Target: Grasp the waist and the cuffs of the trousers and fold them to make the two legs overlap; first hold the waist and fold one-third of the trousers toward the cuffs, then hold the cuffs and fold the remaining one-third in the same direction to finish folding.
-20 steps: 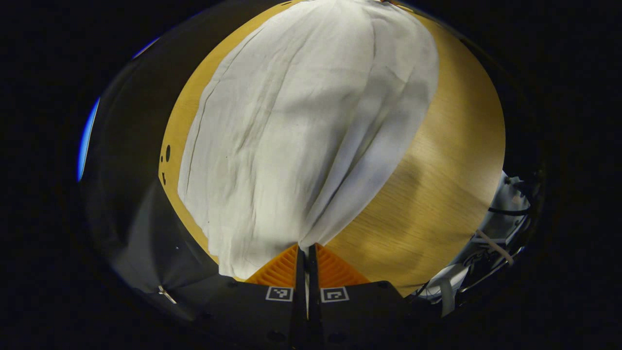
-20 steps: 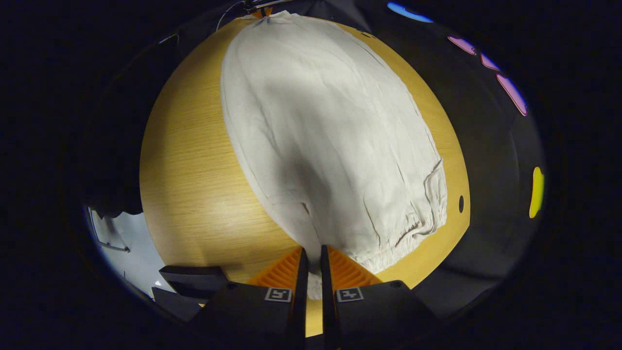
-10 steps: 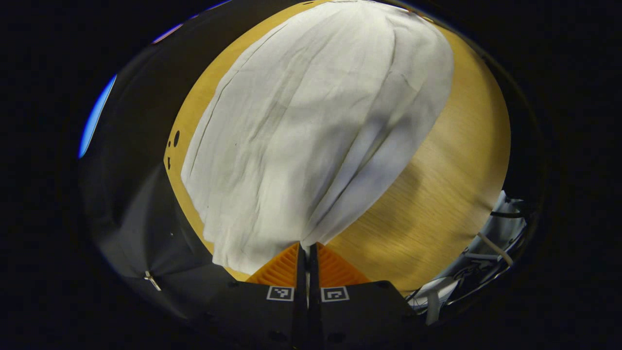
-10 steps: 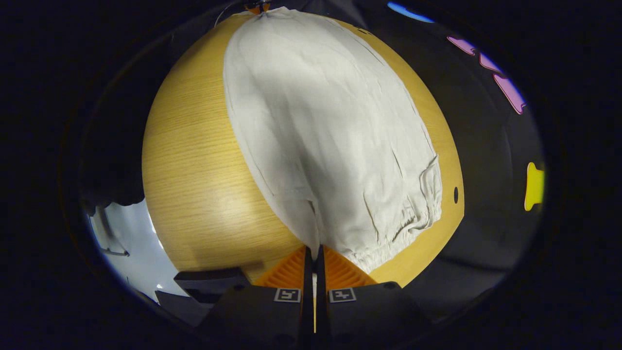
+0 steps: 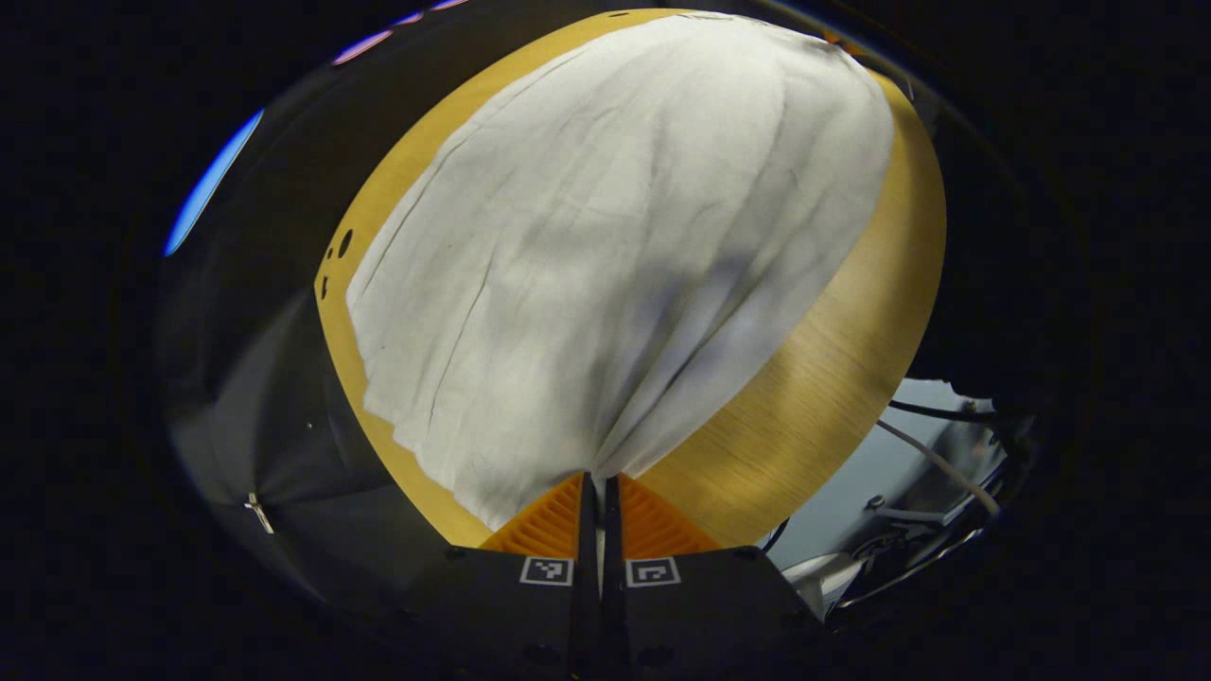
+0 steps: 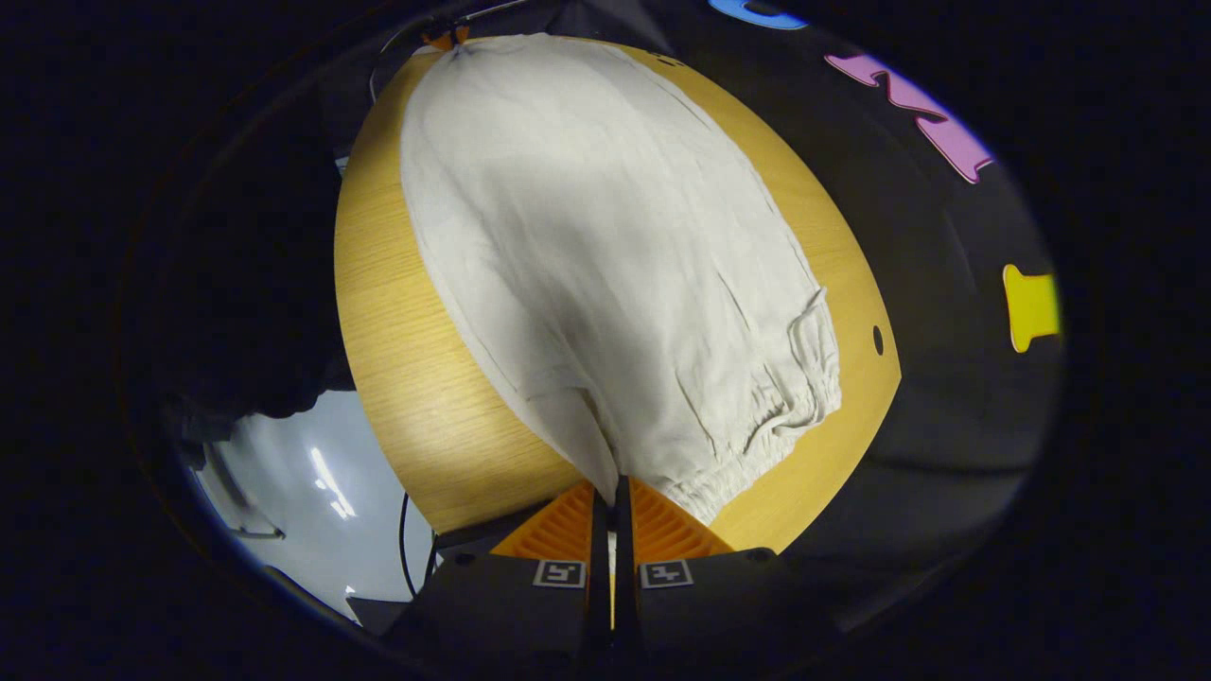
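Observation:
White trousers (image 5: 605, 236) lie lengthwise on a round wooden table (image 5: 833, 378). My left gripper (image 5: 598, 482) is shut on the near corner of their plain hemmed end, and the cloth rises in a tented fold to the fingers. In the right gripper view the trousers (image 6: 605, 255) run away from me across the table (image 6: 407, 359). My right gripper (image 6: 613, 487) is shut on the near corner of the gathered elastic end (image 6: 785, 416). The other gripper (image 6: 445, 40) shows as a small spot at the far corner of the cloth.
The black cloth wall hangs close behind the table's far edge. Small holes (image 5: 345, 243) pierce the tabletop near that edge. A pale floor (image 6: 312, 482) with cables (image 5: 937, 459) lies below the near edge of the table.
The right gripper's fingers closed on the cloth. Both grippers rose and drew back, so the table looks smaller and more floor shows. The held corners lifted off the wood.

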A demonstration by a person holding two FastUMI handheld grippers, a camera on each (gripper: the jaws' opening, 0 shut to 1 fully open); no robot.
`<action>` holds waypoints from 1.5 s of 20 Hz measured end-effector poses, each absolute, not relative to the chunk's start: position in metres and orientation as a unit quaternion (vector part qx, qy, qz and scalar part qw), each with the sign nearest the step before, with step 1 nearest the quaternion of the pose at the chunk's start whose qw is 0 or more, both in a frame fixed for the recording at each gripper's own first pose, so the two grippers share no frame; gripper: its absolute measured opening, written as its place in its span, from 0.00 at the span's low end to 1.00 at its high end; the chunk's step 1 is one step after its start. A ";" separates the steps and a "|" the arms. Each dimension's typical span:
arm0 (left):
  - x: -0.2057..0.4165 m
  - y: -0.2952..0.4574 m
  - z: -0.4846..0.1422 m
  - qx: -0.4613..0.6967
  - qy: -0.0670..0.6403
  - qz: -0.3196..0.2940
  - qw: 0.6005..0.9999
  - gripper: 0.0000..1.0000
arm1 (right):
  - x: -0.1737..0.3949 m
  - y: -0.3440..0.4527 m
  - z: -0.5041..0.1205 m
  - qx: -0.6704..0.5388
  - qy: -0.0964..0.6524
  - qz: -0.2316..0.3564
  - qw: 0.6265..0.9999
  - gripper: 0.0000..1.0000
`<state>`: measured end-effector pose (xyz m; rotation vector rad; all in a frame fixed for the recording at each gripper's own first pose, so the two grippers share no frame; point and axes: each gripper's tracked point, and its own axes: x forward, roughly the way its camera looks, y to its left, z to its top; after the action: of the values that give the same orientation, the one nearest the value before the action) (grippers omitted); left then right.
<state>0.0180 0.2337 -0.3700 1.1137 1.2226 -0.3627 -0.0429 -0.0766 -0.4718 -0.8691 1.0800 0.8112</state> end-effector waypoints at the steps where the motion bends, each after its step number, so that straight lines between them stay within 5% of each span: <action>1: 0.023 0.231 -0.363 0.483 0.534 -0.149 0.678 0.06 | -0.037 -0.075 -0.463 -0.384 0.481 0.355 0.704 0.06; 9: 0.092 0.223 -0.328 0.446 0.523 -0.106 0.719 0.06 | 0.037 -0.074 -0.419 -0.347 0.459 0.285 0.767 0.06; 15: 0.167 0.210 -0.306 0.413 0.500 -0.080 0.757 0.06 | 0.094 -0.081 -0.423 -0.337 0.455 0.263 0.781 0.06; 30: 0.288 0.215 -0.355 0.411 0.538 -0.058 0.733 0.06 | 0.174 -0.076 -0.511 -0.234 0.529 0.254 0.775 0.06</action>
<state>0.2879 0.2145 -0.3547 0.9049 1.1833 -0.1276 0.1738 -0.0760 -0.5110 -0.5073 1.1462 0.5504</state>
